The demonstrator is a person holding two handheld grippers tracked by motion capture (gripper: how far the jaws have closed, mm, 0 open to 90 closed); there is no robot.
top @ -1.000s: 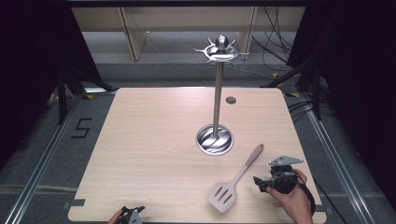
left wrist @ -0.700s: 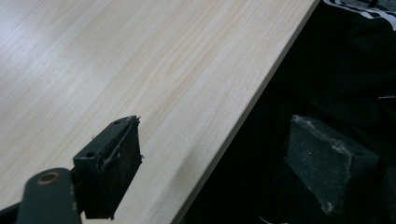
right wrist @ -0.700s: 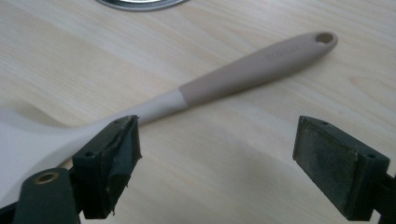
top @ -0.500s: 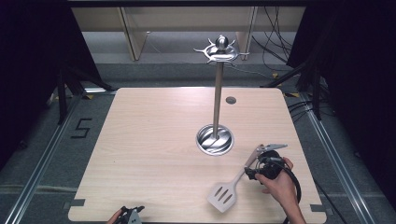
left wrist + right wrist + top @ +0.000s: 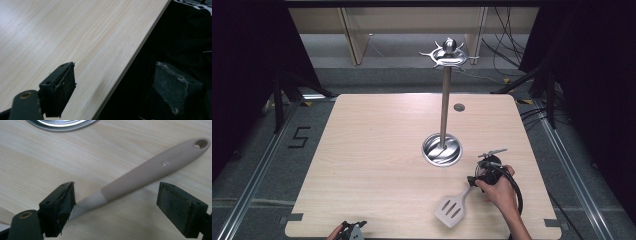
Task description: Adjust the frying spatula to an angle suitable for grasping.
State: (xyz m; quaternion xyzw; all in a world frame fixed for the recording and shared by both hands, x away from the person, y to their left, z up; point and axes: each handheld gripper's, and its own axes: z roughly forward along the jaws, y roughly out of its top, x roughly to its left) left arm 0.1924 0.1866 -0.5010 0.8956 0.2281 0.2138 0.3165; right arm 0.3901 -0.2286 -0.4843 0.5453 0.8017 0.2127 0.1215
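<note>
While the left claw (image 5: 353, 231) sits at the near edge of the counter (image 5: 377, 150), its jaws stand wide apart with nothing between them; in the left gripper view one jaw hangs over the pale wood and the other past the counter's edge, over the dark beyond it. Toward the near right corner lies a spatula (image 5: 453, 209), flat on the wood, its slotted grey blade nearest the person and its handle running away and to the right, under the right claw. A hand (image 5: 499, 192) holds the right claw (image 5: 479, 178) low over that handle. Its jaws have just been opening and now stand released, well apart, one on each side of the handle. In the right gripper view the beige handle (image 5: 150, 171) runs slantwise through the gap, and its paler neck passes just beside the left-hand jaw; whether that jaw touches the neck, I cannot tell. The other jaw stands clear of the handle. The handle's end, with its hanging hole, points away from the claw. Just beyond the right claw rests the round steel base of a utensil stand (image 5: 442, 149). From it a thin pole rises upright to a ring of hooks at the top. Farther off a small dark hole (image 5: 459, 107) marks the counter near its far edge.
</note>
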